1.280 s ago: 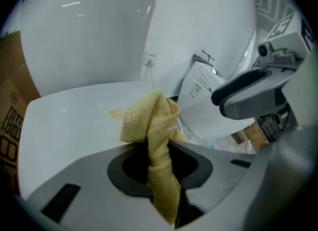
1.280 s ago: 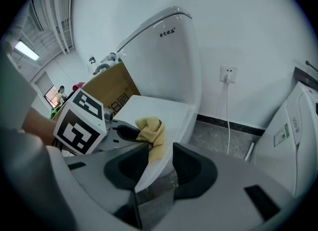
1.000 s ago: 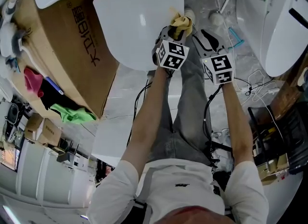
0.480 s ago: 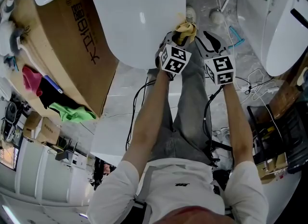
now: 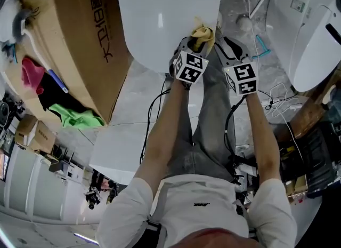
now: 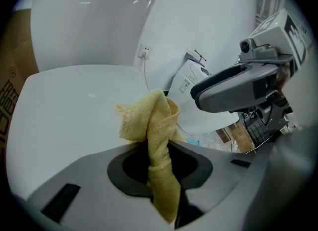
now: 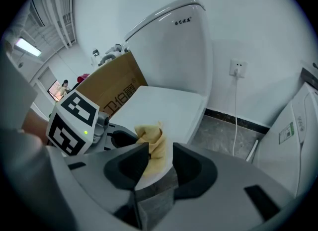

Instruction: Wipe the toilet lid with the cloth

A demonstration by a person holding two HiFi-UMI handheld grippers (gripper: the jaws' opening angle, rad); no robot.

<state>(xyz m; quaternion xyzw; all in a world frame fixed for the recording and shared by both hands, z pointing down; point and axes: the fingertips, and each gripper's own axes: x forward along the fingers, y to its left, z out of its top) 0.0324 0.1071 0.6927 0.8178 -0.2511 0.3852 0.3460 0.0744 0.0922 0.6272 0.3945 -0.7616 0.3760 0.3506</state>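
Looking down in the head view: white toilet lid [image 5: 160,23] shut, top centre; left gripper [image 5: 195,43] at the lid's near right edge; yellow cloth [image 5: 203,31] sticks out of its tip, over the lid's rim; whether it touches the lid cannot be told; right gripper [image 5: 226,47] just beside the left one on its right, off the lid, above the grey floor [image 5: 234,7]; both marker cubes face the camera; cardboard box [image 5: 80,39] stands left of the toilet, with a pink garment [image 5: 31,75] and a green garment [image 5: 80,118] next to it; second toilet [image 5: 311,33] far right.

Left gripper view: jaws clamped on the cloth; a twisted strip runs down between them, the bunched free end stands up past the tips over the lid's right part; tank [image 6: 84,21] rises behind the lid; wall socket [image 6: 144,52] beside the tank; the right gripper's grey body shows at the right, apart from the cloth.

Right gripper view: jaws a little apart, nothing between them; lid edge and floor show through the gap; the cloth sits beyond the left jaw tip, not in the gap; the left gripper's cube at the left, box behind it; a cord hangs down from the socket.
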